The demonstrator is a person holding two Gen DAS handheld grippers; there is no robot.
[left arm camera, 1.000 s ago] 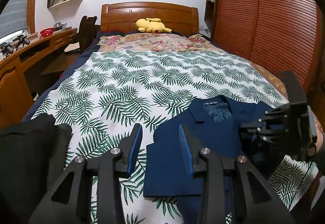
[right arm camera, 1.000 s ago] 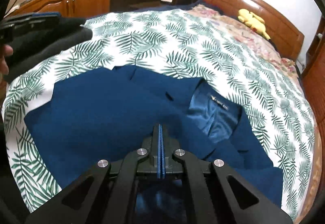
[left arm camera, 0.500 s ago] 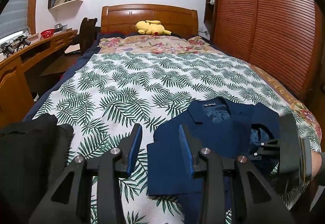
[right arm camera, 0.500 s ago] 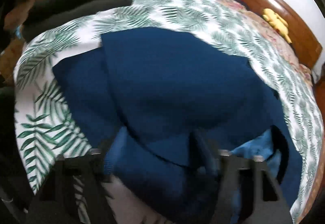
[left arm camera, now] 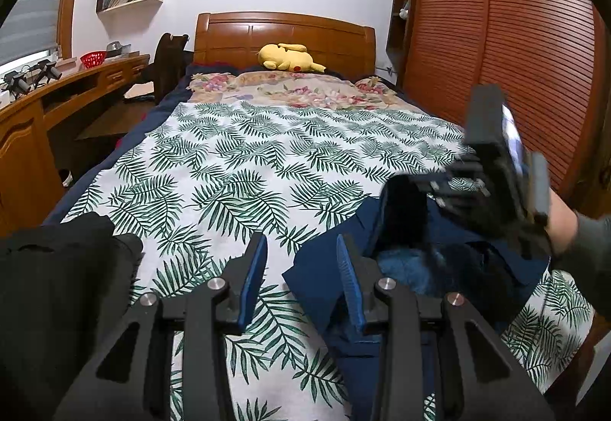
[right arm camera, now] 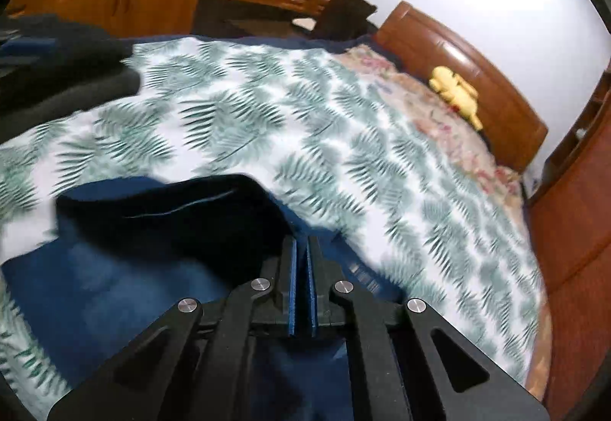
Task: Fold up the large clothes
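Note:
A dark blue jacket lies near the foot of the bed on the fern-print sheet. My left gripper is open and empty, low over the jacket's left edge. My right gripper is shut on a fold of the blue jacket and holds that part lifted off the bed; in the left wrist view it hovers at the right with dark cloth hanging from it. The view is blurred by motion.
A black garment is piled at the bed's near left corner. A yellow plush toy lies by the wooden headboard. A wooden desk runs along the left, a slatted wardrobe along the right.
My right gripper has risen and swung toward the headboard, lifting part of the blue jacket with it. My left gripper has stayed open in about the same place.

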